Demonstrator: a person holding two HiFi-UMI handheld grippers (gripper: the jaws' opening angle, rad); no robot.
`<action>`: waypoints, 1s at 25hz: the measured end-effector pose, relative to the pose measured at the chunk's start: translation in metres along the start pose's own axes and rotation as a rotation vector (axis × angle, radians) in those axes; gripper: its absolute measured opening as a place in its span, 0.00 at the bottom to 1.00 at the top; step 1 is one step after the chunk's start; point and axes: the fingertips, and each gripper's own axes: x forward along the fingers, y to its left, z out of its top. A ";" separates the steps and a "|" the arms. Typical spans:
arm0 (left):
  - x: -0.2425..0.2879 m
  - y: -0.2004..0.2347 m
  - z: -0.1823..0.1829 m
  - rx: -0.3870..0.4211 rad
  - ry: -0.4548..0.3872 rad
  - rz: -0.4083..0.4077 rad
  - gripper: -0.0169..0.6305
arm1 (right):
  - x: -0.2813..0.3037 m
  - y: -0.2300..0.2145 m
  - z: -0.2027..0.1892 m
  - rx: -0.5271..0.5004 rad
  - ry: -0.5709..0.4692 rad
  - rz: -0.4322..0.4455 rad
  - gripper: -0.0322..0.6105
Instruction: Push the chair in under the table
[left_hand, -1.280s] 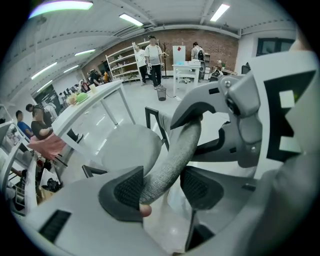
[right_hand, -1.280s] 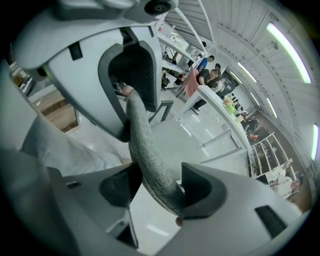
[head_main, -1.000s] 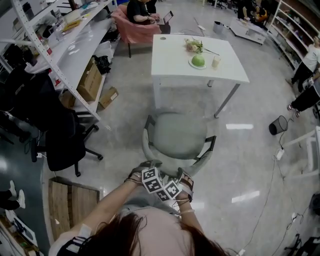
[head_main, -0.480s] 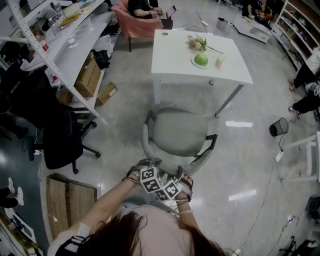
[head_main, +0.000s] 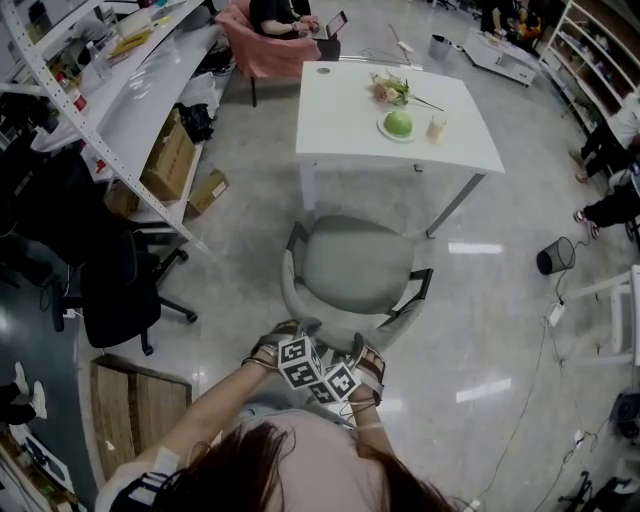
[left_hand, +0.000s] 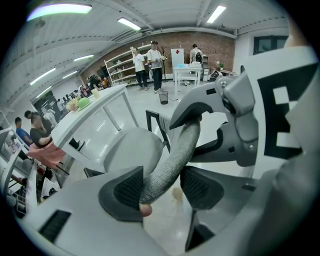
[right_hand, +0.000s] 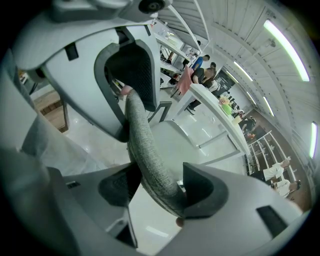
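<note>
Left claw (left_hand: 160, 189) clamps the padded back rim of the grey chair (head_main: 357, 265); the right claw (right_hand: 155, 187) grips it alongside, jaws just eased slightly wider. That chair stands near the white table (head_main: 345, 125), not yet under it.

Showing two grippers (left_hand: 162, 187) (right_hand: 155, 187), one grey chair (head_main: 358, 265), one white table (head_main: 340, 120), one pink armchair (head_main: 262, 55), one black office chair (head_main: 115, 290), two cardboard boxes (head_main: 168, 158) (head_main: 205, 190), one black bin (head_main: 552, 257), one round green object (head_main: 398, 122).
</note>
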 end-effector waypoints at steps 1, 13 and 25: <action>0.001 0.003 0.002 -0.001 -0.003 0.003 0.39 | 0.002 -0.003 0.000 -0.002 0.000 0.000 0.46; 0.014 0.037 0.016 -0.058 -0.007 -0.005 0.39 | 0.028 -0.030 0.014 -0.003 0.018 0.002 0.47; 0.014 0.041 0.018 -0.076 -0.012 -0.047 0.39 | 0.030 -0.035 0.017 0.006 0.044 0.017 0.48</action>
